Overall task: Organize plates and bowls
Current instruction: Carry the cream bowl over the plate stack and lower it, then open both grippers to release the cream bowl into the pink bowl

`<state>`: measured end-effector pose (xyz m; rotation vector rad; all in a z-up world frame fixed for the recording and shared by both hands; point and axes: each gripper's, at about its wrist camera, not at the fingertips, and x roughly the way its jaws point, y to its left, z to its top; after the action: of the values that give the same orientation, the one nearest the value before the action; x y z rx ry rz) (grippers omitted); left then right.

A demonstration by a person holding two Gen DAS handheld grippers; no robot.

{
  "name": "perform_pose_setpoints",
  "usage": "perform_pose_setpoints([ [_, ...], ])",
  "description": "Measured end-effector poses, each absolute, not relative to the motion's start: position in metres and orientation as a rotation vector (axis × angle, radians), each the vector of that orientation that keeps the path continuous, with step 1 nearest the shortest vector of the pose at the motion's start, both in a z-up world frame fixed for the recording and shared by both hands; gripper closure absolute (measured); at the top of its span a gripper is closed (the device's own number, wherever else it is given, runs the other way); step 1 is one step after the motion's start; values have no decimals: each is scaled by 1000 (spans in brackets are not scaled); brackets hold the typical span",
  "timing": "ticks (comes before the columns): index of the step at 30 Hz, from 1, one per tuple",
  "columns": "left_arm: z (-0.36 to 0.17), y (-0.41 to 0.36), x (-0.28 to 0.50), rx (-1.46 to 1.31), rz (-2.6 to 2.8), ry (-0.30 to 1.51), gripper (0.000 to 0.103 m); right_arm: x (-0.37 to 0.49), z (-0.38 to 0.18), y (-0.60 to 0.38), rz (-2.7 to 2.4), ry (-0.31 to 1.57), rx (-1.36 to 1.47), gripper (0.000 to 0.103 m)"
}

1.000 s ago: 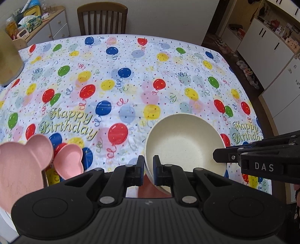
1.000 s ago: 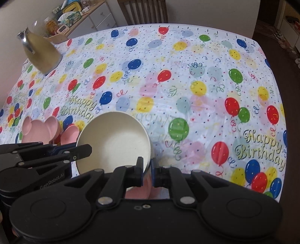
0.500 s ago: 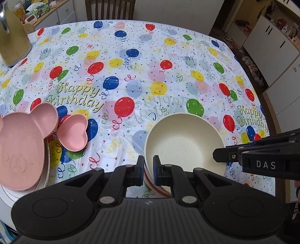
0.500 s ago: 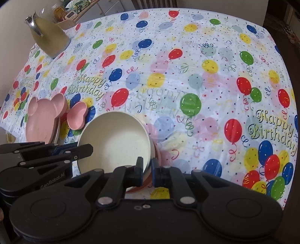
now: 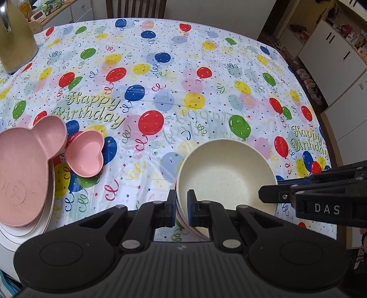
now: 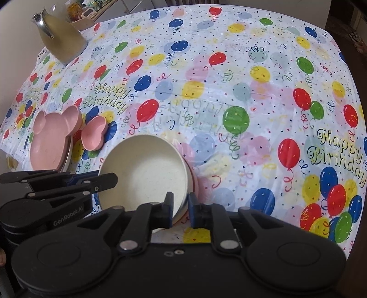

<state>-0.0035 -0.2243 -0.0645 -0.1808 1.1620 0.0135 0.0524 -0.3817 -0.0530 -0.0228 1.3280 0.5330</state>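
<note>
A stack of bowls with a cream bowl (image 5: 226, 172) on top is held above the balloon tablecloth; it also shows in the right wrist view (image 6: 146, 172). My left gripper (image 5: 181, 207) is shut on the stack's left rim. My right gripper (image 6: 180, 209) is shut on its right rim. A pink bear-shaped plate (image 5: 21, 169) lies on white plates (image 5: 49, 211) at the left, with a pink heart-shaped dish (image 5: 86, 154) beside it. The plate (image 6: 51, 142) and the dish (image 6: 94, 135) also show in the right wrist view.
A yellow pitcher (image 6: 62, 39) stands at the table's far left corner. A wooden chair (image 5: 135, 8) is behind the far edge. White cabinets (image 5: 332, 52) stand to the right of the table. The table's right edge (image 5: 330, 142) drops to the floor.
Both grippers have moved back and up with the bowl stack held between them. More of the table and the pink plate at the left have come into view.
</note>
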Motion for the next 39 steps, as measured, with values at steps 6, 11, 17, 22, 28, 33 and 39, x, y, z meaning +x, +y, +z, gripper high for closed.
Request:
perform_pose_setpoints([
  [6,-62,-224,-4,-184,13,1157,94,52,-50,-382,541,1325,-27,81],
  [11,-56,-223,-7,-183,5,1148,94,51,-42,-382,547,1303,-39,74],
  [17,-45,-220,-11,-211,7,1118,94,50,-28,-381,568,1260,-54,69],
  [22,-33,-214,-15,-230,20,1077,94,50,-17,-377,597,1228,-55,65],
  [28,-18,-197,-25,-268,67,1036,93,48,-7,-365,651,1200,-66,55],
  [33,-9,-180,-35,-292,124,1011,90,46,2,-352,698,1169,-74,47],
  [39,-2,-158,-43,-324,198,979,49,46,11,-337,724,1134,-60,31],
])
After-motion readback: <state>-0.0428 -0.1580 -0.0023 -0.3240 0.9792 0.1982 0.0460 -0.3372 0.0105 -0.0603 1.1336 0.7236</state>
